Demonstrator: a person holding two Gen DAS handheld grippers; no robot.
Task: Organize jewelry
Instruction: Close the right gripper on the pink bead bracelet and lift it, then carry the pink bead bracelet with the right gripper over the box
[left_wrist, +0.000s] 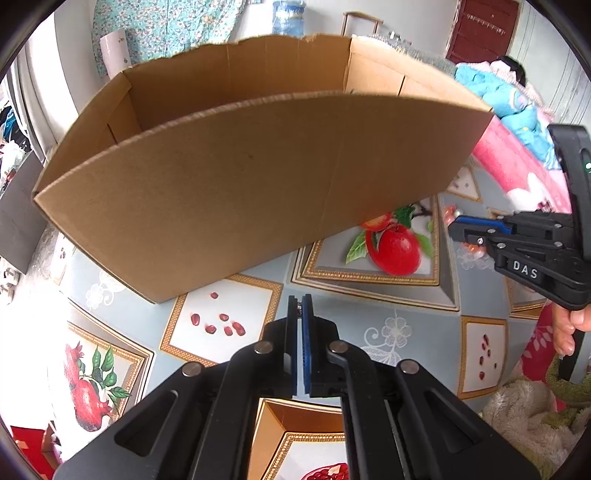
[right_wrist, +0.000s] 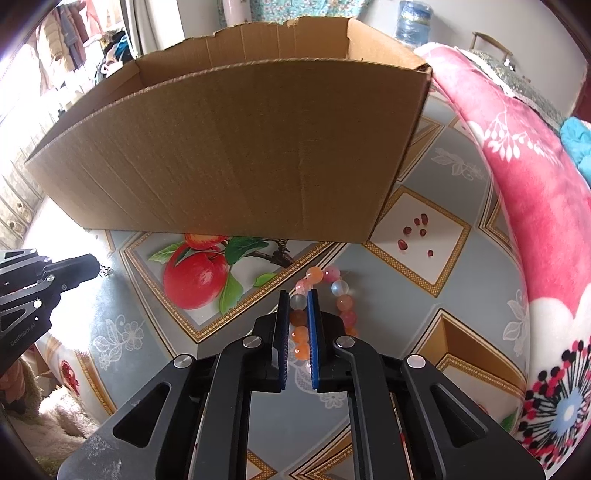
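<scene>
I am clenching the right claw on the bead bracelet, lying on the desk between its pads; the cardboard box is standing ahead (left claw clenched, apparently pinching something small).

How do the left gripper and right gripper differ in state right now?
The left gripper is shut, with only something tiny and metallic at its tips; the right gripper has its pads on either side of a beaded bracelet. The left one is over bare tablecloth; the right one is at the bracelet. Both point towards the cardboard box.
</scene>
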